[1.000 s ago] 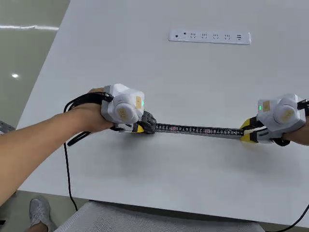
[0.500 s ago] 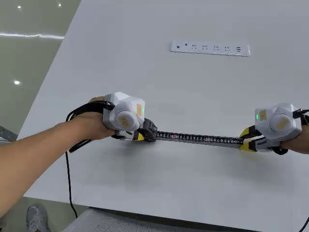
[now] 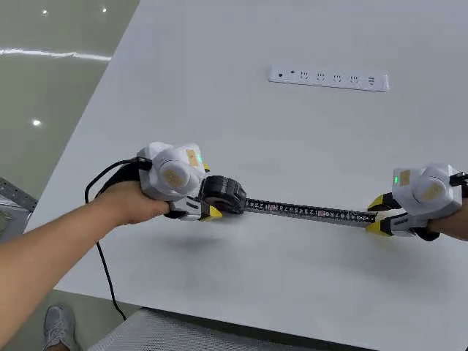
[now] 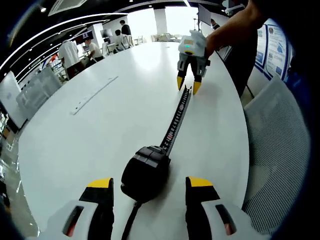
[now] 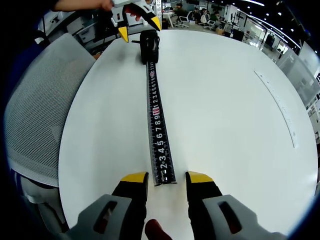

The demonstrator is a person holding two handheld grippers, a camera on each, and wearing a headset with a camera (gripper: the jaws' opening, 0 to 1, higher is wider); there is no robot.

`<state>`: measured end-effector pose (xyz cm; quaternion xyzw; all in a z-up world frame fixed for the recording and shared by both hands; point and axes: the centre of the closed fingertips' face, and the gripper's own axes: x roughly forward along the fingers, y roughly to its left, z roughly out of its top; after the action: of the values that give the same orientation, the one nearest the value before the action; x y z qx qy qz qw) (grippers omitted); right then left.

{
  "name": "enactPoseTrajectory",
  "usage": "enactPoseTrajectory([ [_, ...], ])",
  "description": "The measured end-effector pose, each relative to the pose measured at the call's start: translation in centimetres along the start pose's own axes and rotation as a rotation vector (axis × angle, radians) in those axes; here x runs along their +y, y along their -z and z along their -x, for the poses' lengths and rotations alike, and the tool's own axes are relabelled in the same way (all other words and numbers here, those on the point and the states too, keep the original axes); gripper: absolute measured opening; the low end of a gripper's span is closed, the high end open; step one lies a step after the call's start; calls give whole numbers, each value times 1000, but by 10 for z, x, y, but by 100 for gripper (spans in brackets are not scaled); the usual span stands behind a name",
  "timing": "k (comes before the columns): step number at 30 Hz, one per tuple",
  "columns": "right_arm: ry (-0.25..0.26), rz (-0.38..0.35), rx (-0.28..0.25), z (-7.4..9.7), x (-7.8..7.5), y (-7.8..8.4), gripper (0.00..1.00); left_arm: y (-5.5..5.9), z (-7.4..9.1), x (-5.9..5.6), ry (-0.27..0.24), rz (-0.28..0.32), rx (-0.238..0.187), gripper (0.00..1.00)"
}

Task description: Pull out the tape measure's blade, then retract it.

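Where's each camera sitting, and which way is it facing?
Head view: headset, looking down at table, left gripper, right gripper, case, blade; forearm shows.
Left gripper view: on left gripper, facing along blade toward right gripper; own jaws flank case.
Right gripper view: on right gripper, facing back toward case; own jaws flank blade tip.
Shared: both gripper views see blade, case, opposite gripper.
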<state>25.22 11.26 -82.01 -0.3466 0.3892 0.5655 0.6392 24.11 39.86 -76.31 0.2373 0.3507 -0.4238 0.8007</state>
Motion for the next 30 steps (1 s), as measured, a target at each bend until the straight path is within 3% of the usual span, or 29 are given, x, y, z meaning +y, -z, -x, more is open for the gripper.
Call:
enactPoseTrajectory([
  [2,21,-24,0,1,-2,0,35,1,4,2,-23,38,-27,56],
  [5,36,-54,-24,8,-3,-4,35,0,11,-2,-61,114,-36,58],
  [7,49,-72,-42,13,-2,-8,36,0,16,-2,-79,118,-60,62],
  [17,117,-187,-116,40,5,-20,42,10,35,-2,-163,258,-106,72],
  [30,208,-363,-212,74,26,-18,52,16,59,-12,-209,337,-126,80],
])
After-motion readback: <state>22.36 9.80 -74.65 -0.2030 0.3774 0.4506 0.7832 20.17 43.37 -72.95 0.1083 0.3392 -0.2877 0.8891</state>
